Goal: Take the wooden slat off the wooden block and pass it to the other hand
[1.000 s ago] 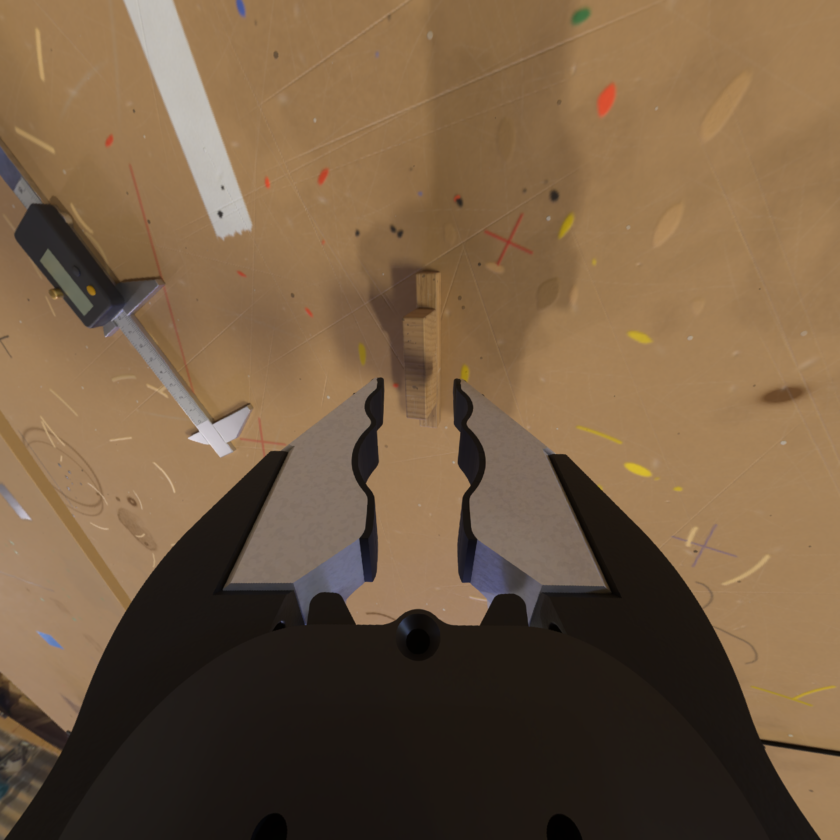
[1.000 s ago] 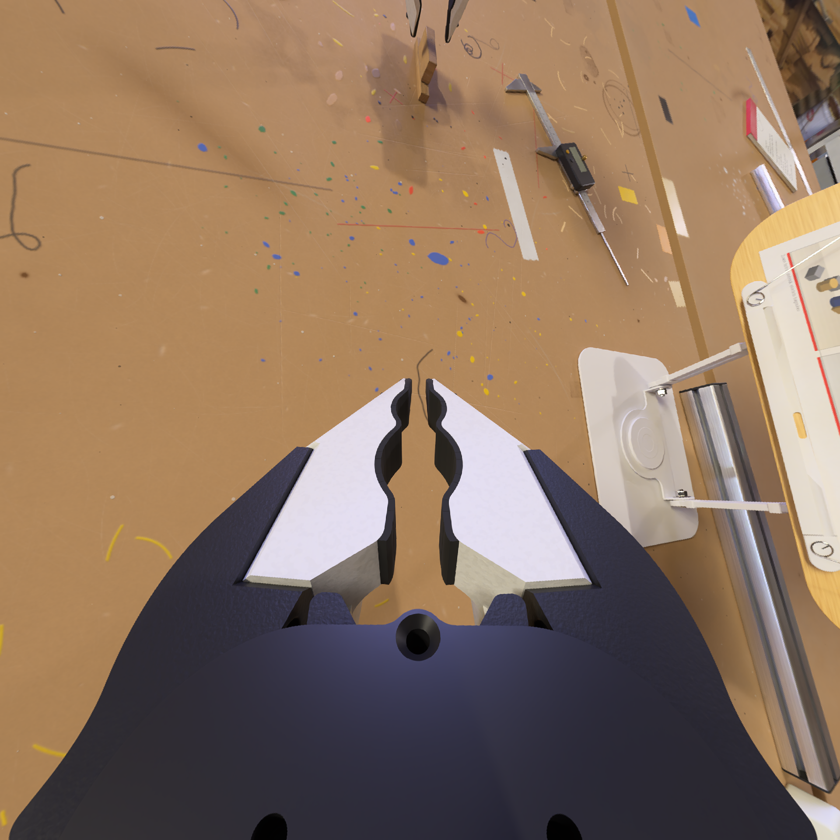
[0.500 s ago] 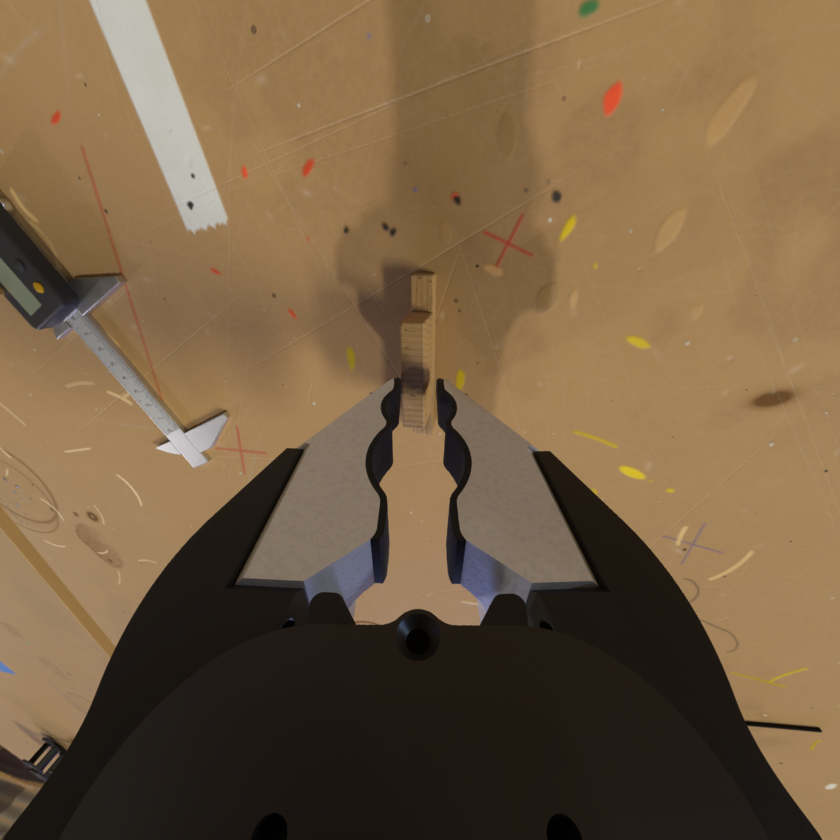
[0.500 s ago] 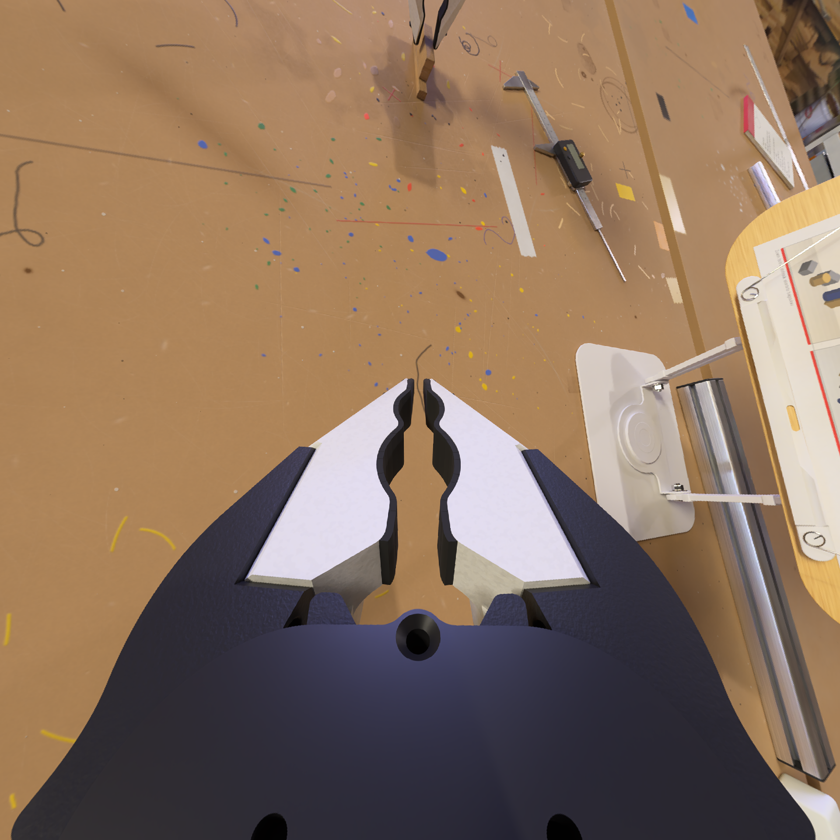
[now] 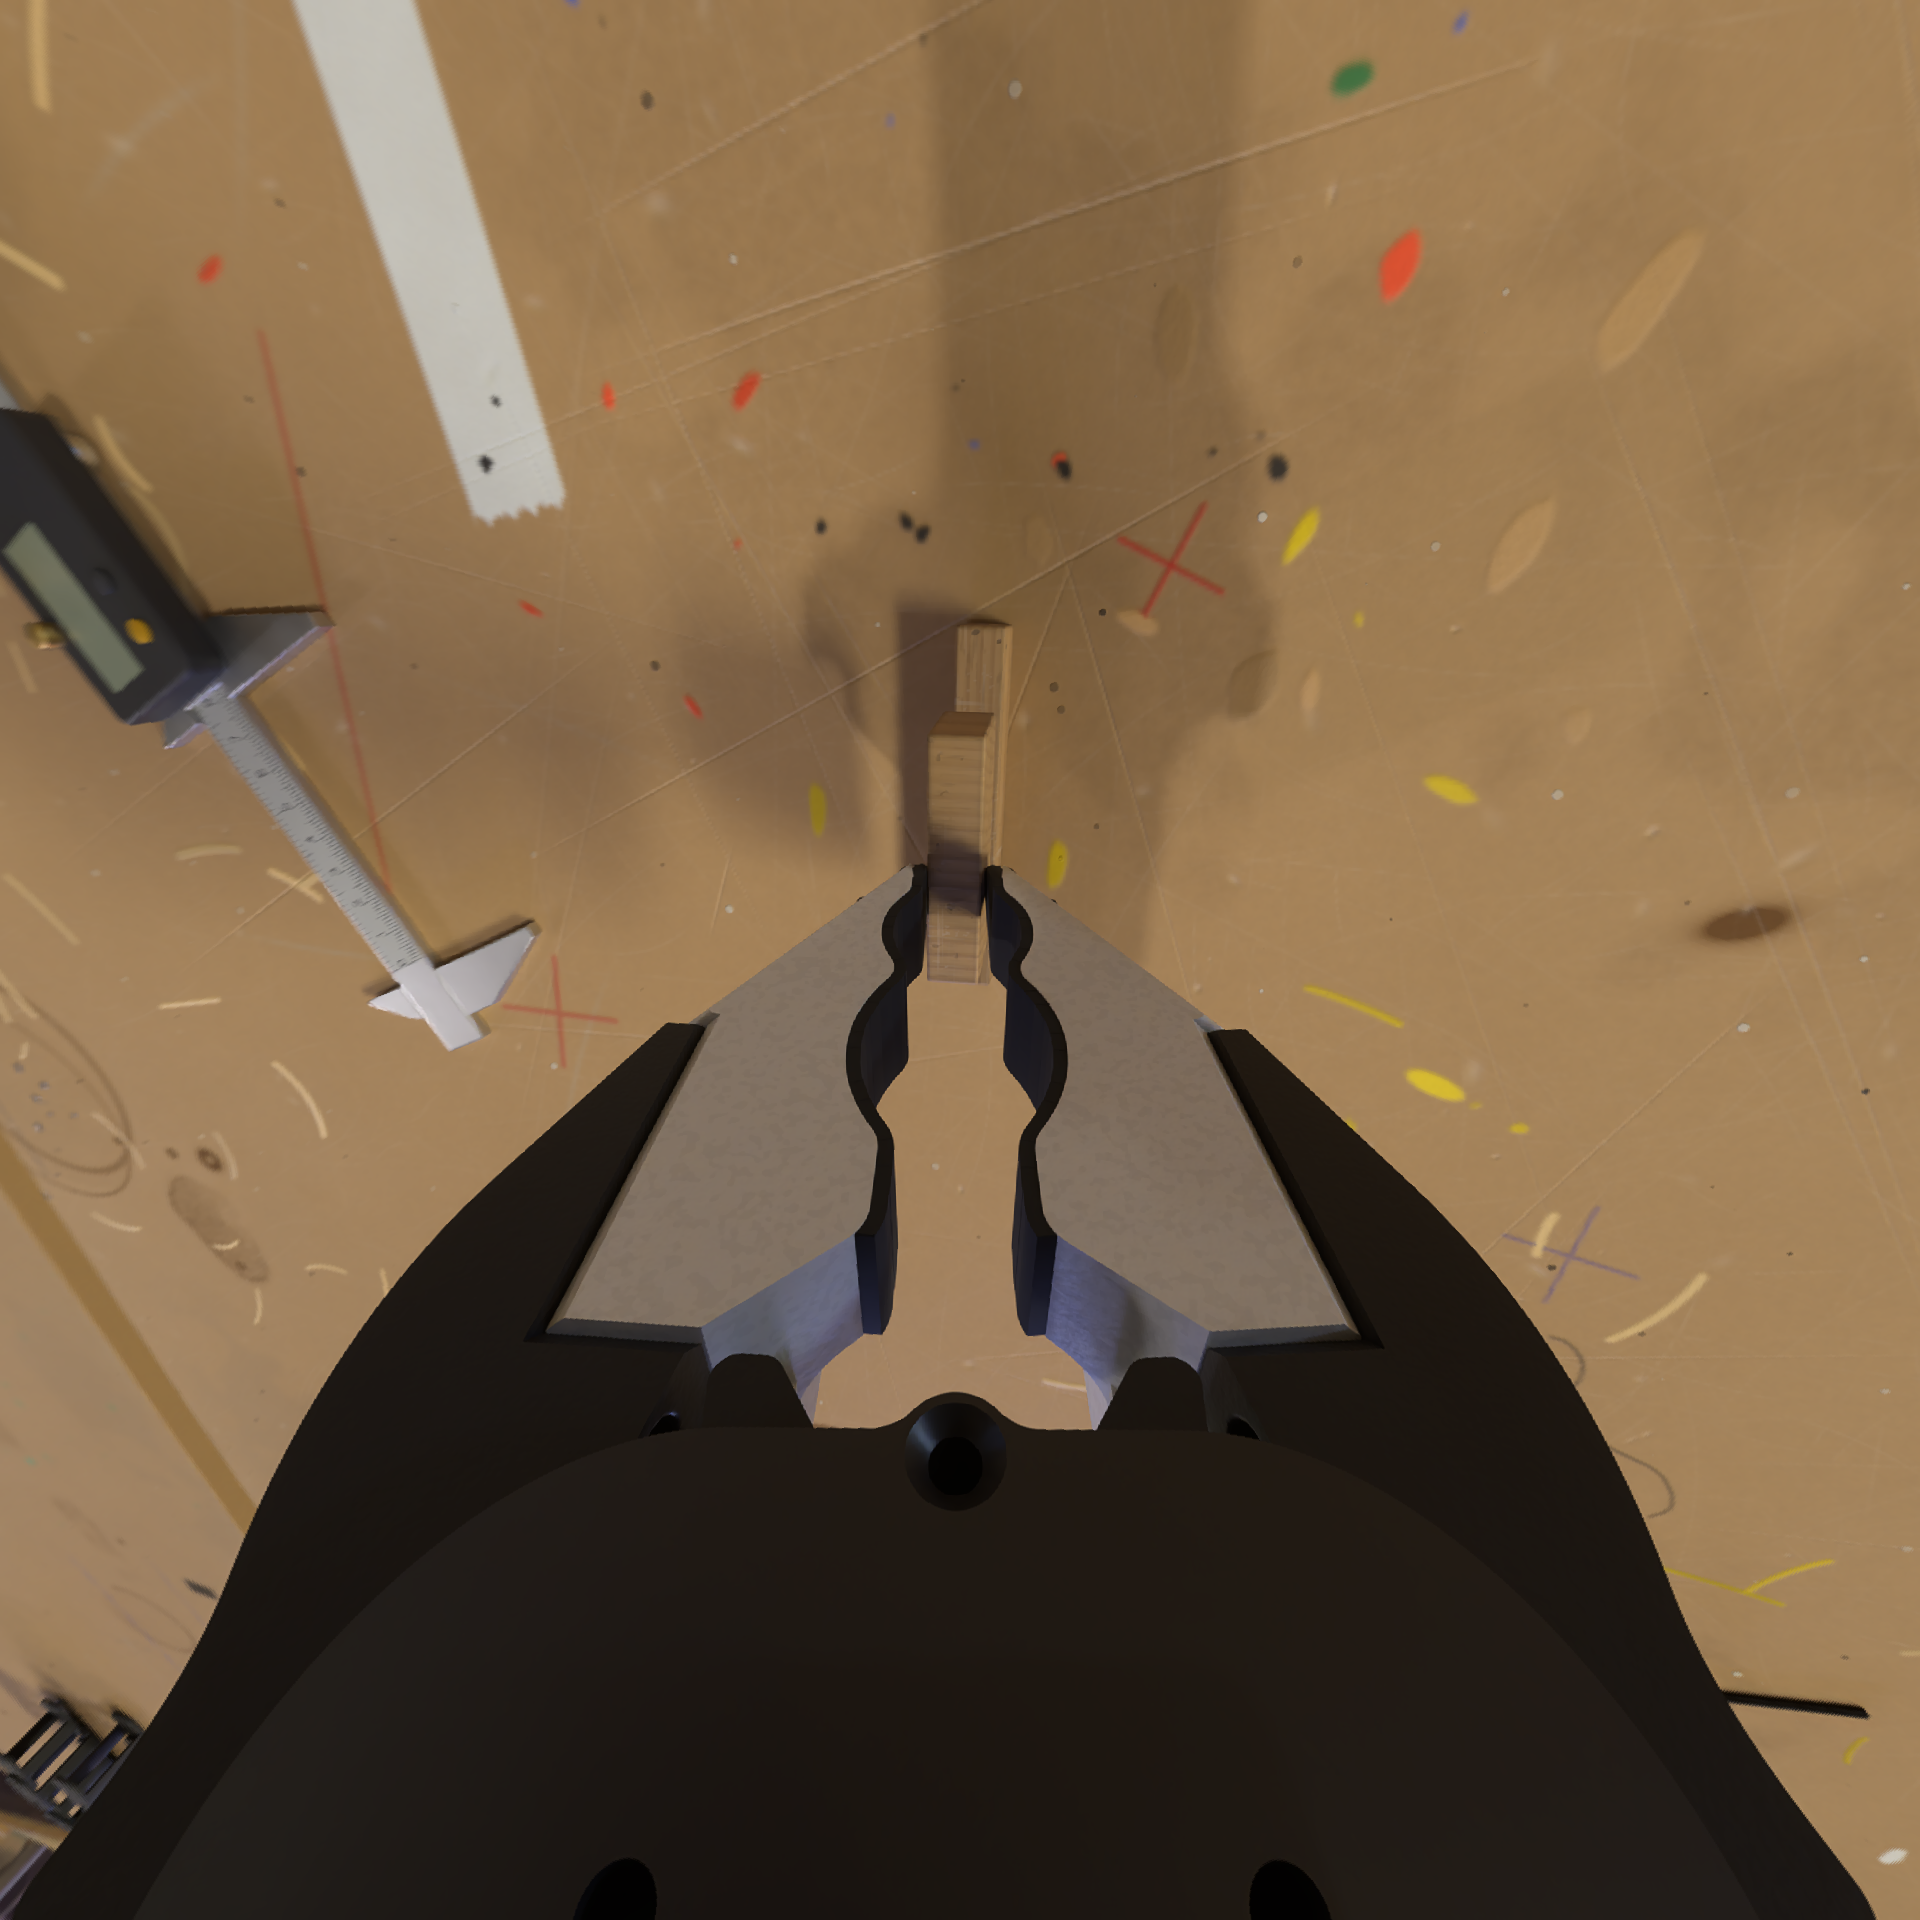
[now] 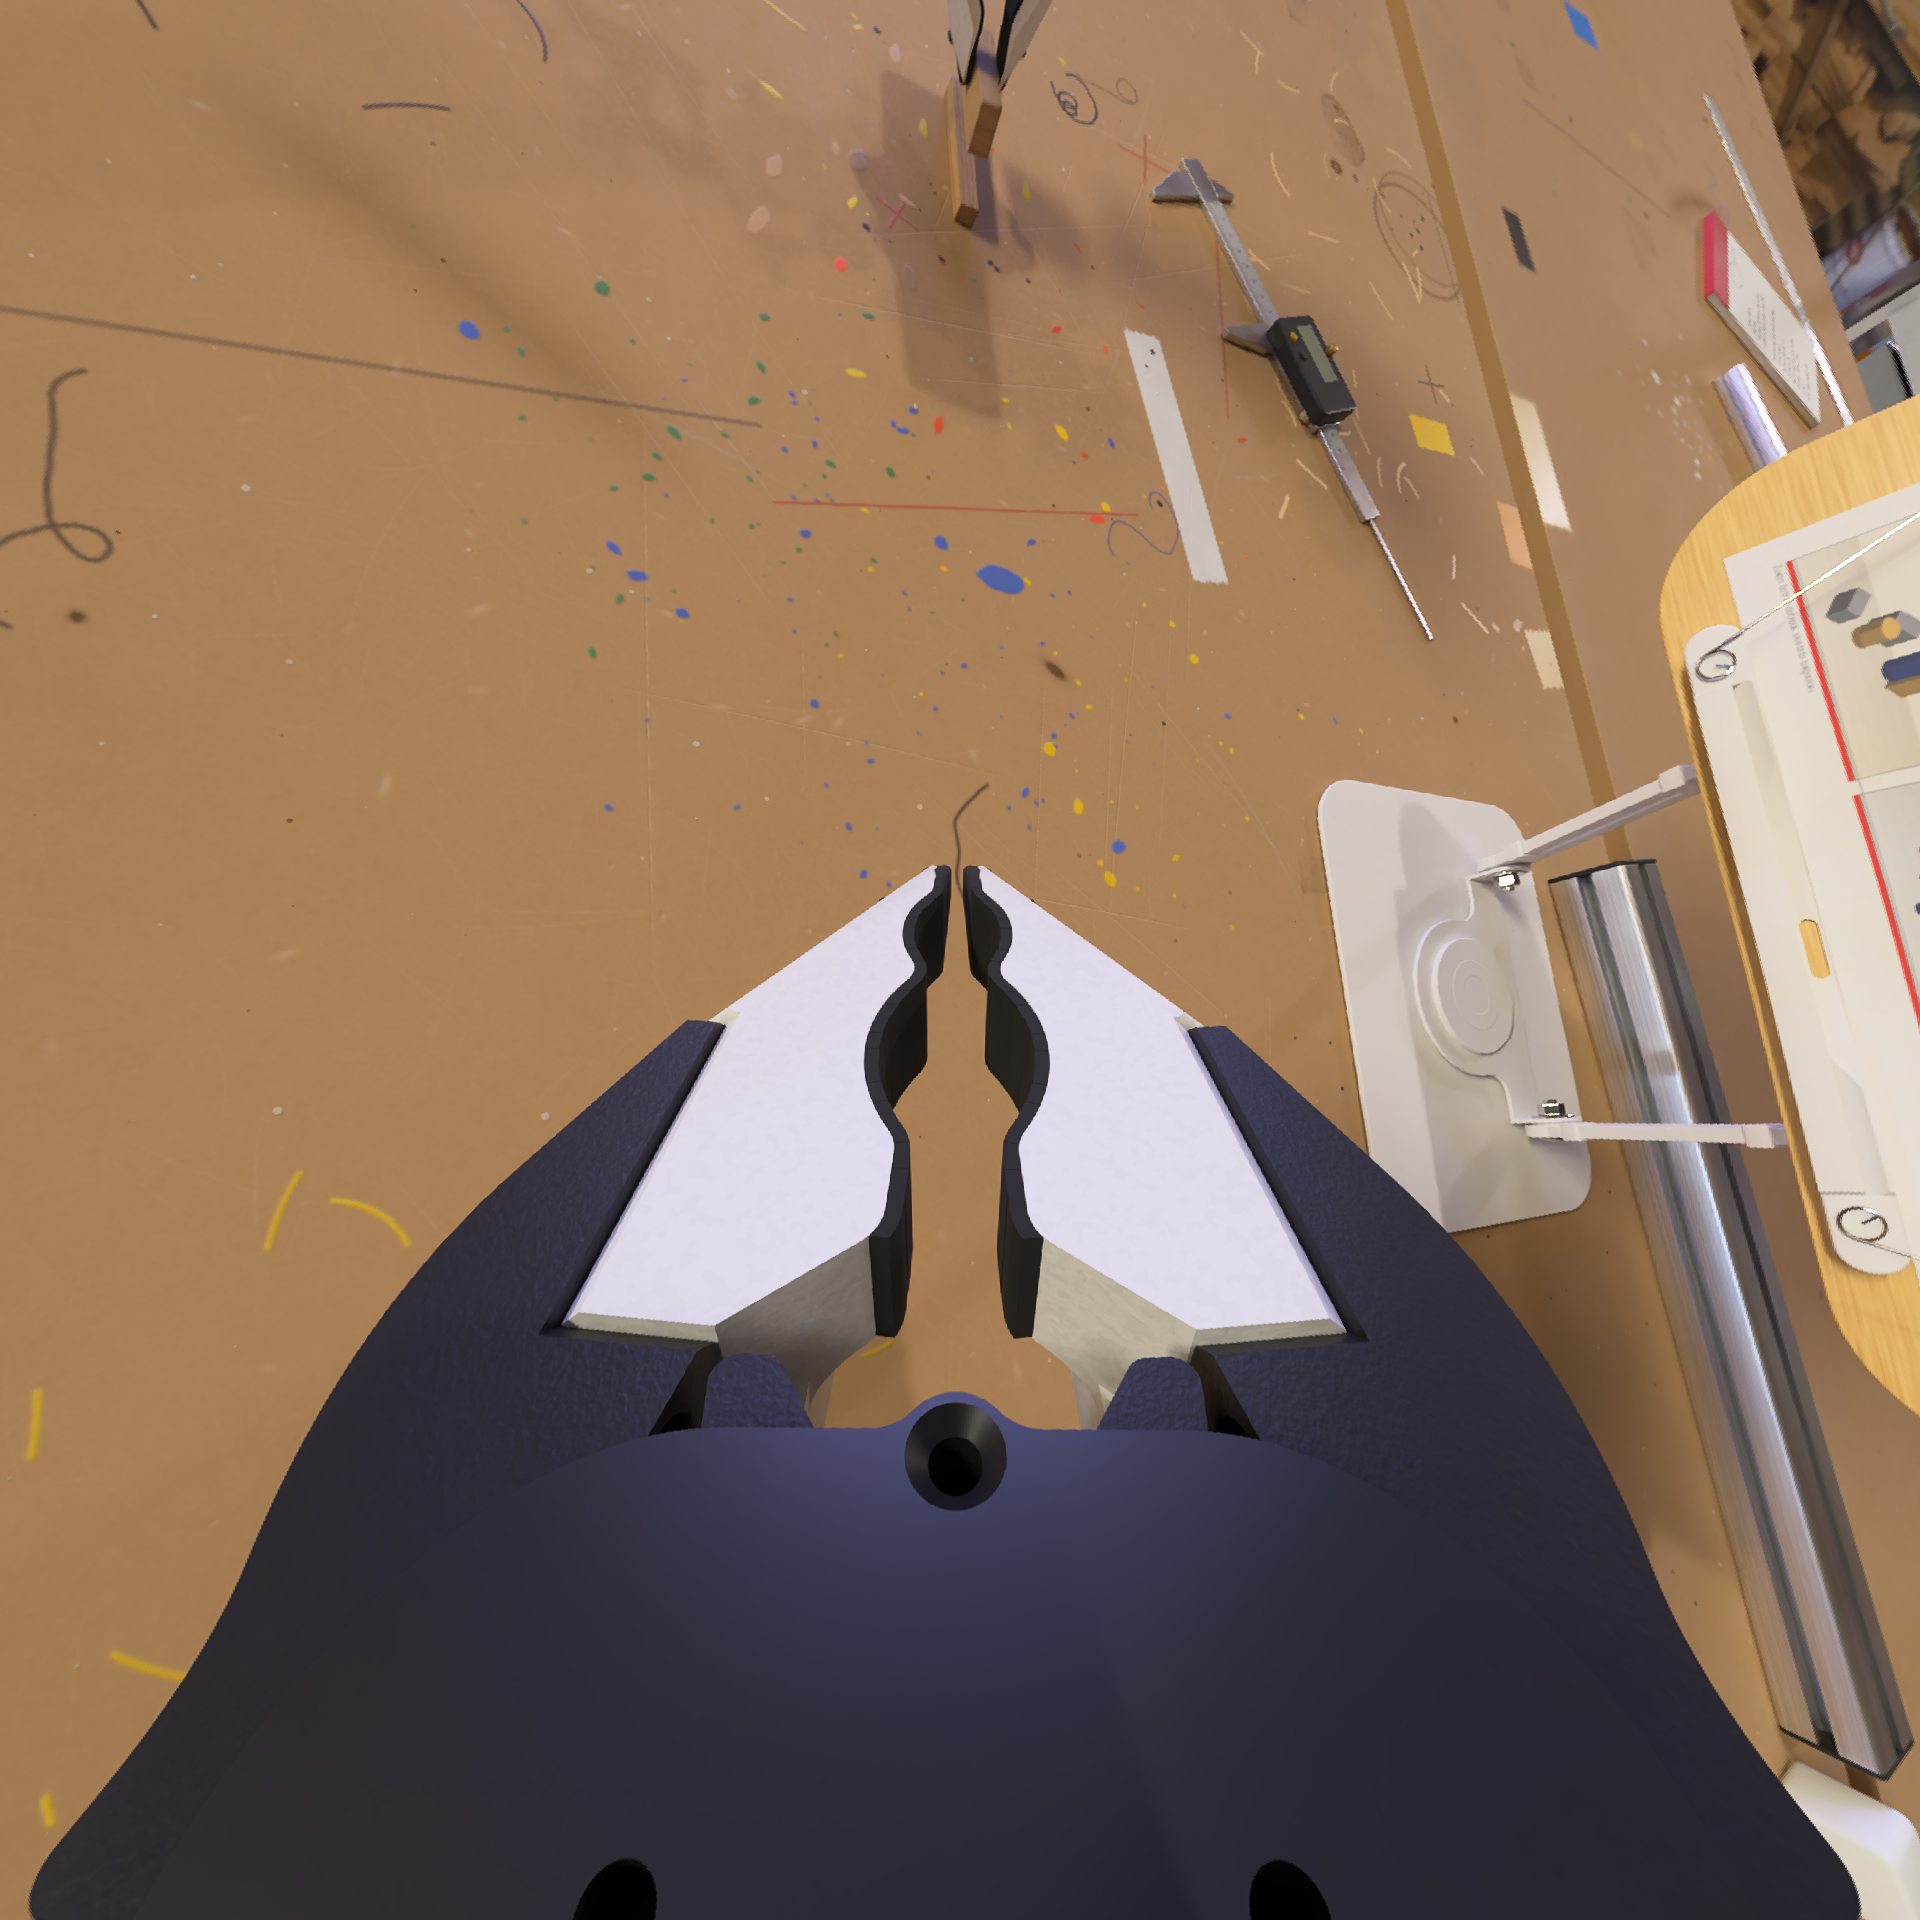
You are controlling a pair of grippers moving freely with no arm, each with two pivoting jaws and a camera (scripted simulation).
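Left wrist view, from the left edge: a dark digital caliper with a steel rule (image 5: 156, 717) lies on the paint-flecked brown workbench (image 5: 1558, 727), and a strip of white tape (image 5: 436, 260) lies just right of it, farther off. At centre the black left gripper (image 5: 955, 883) has its tips closed onto the near end of the pale wooden slat (image 5: 956, 831), touching it on both sides. The slat runs away from the camera on top of a light wooden block (image 5: 985, 665), whose far end shows beyond it.

Right wrist view, from the left: bare workbench (image 6: 416, 727) with paint specks, then at centre the dark blue right gripper (image 6: 956, 878), jaws narrowed to a thin slit with nothing between them. Far off at the top, the left gripper (image 6: 987, 73) pinches the slat (image 6: 982, 120) above the block (image 6: 964, 182). Further right lie the tape (image 6: 1174, 457) and caliper (image 6: 1299, 364), then a white plastic plate (image 6: 1444, 997), an aluminium rail (image 6: 1704, 1299) and a round-cornered wooden board (image 6: 1725, 644).
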